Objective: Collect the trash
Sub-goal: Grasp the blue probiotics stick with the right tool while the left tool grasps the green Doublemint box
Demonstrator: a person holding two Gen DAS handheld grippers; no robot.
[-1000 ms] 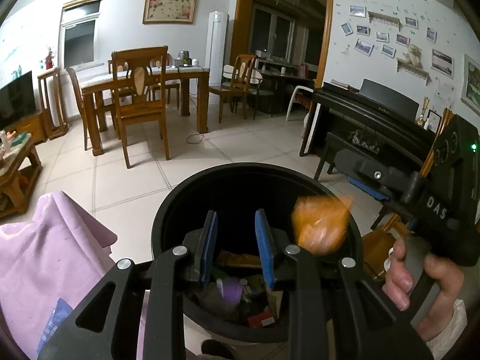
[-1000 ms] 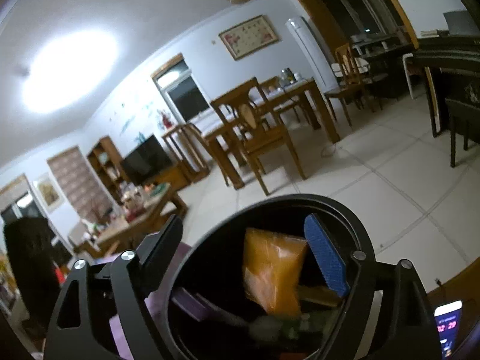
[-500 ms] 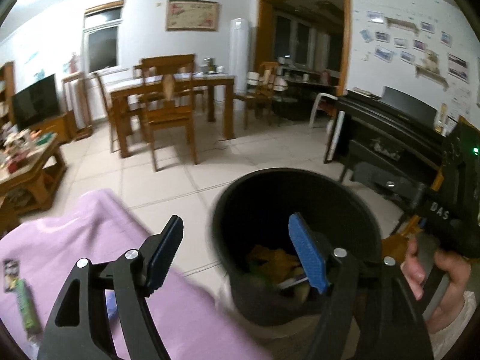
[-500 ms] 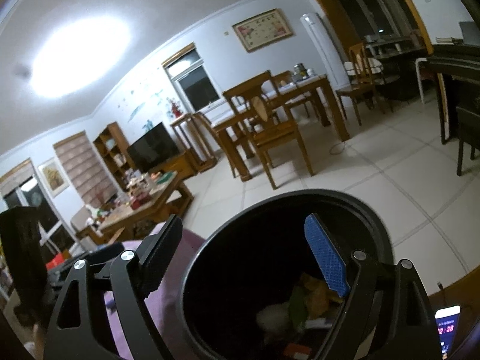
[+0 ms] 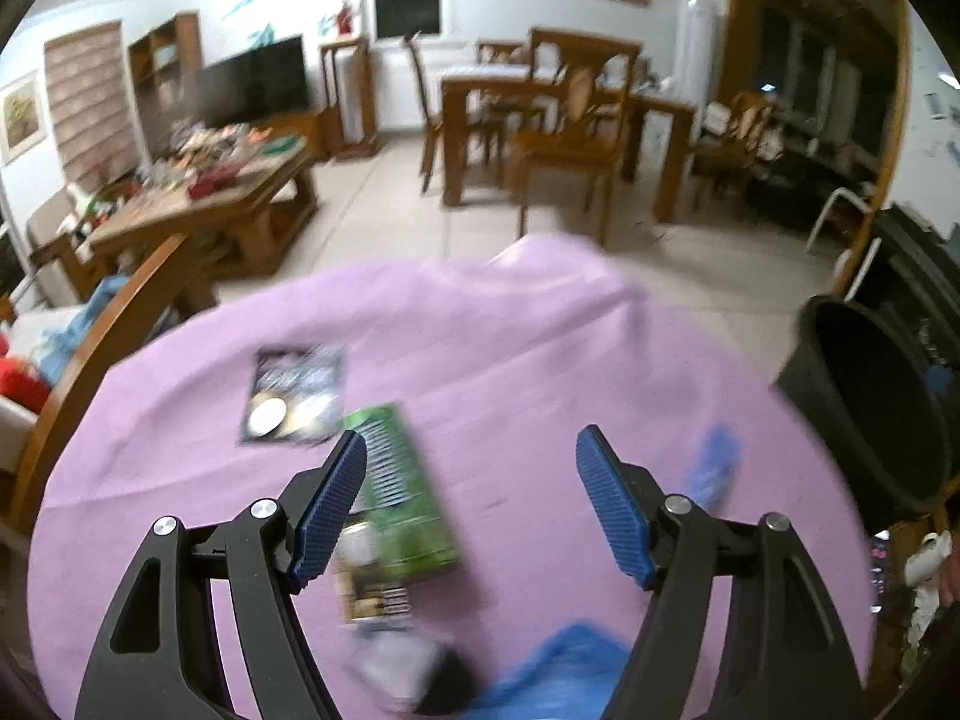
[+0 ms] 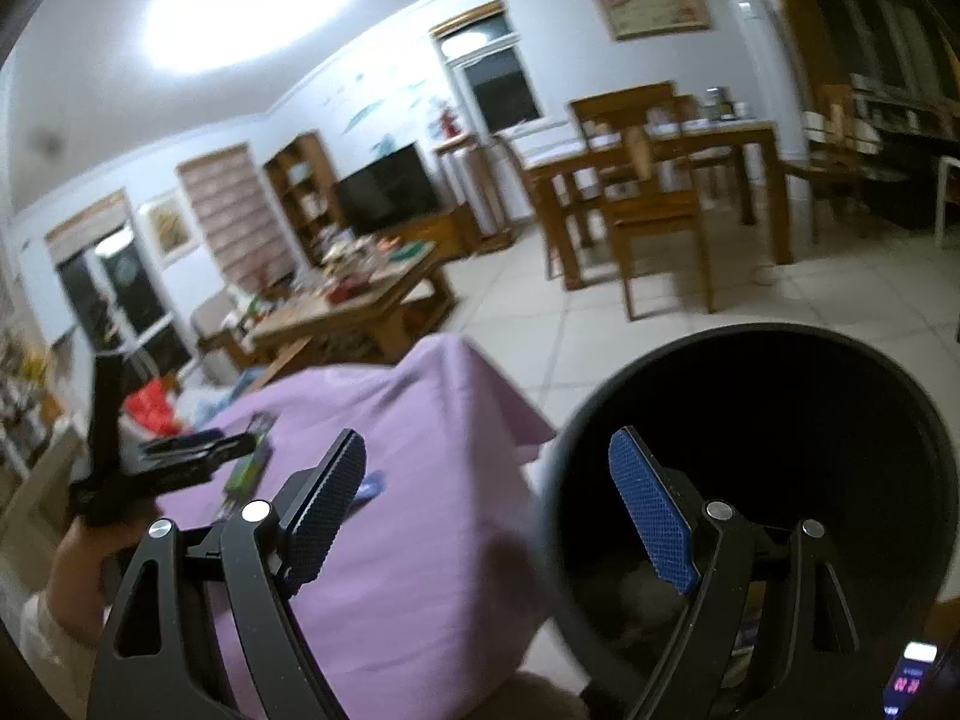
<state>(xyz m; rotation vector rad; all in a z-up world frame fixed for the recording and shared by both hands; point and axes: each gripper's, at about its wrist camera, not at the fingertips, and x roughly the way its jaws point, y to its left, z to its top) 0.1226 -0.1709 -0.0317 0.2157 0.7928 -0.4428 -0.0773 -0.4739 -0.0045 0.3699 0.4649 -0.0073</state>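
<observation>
My left gripper is open and empty above the purple-covered table. Under it lies a green wrapper, with a black packet behind it, a small blue wrapper to the right, and blurred blue and grey trash at the near edge. My right gripper is open and empty, straddling the table's edge and the black trash bin. The bin also shows at the right of the left wrist view. The left gripper shows in the right wrist view.
A cluttered wooden coffee table stands beyond the purple table. A dining table with chairs stands further back. A wooden armrest runs along the left. A phone screen glows at the lower right.
My left gripper swung left from over the bin to above the table and opened. The orange wrapper dropped into the bin. My right gripper shifted slightly left, still open.
</observation>
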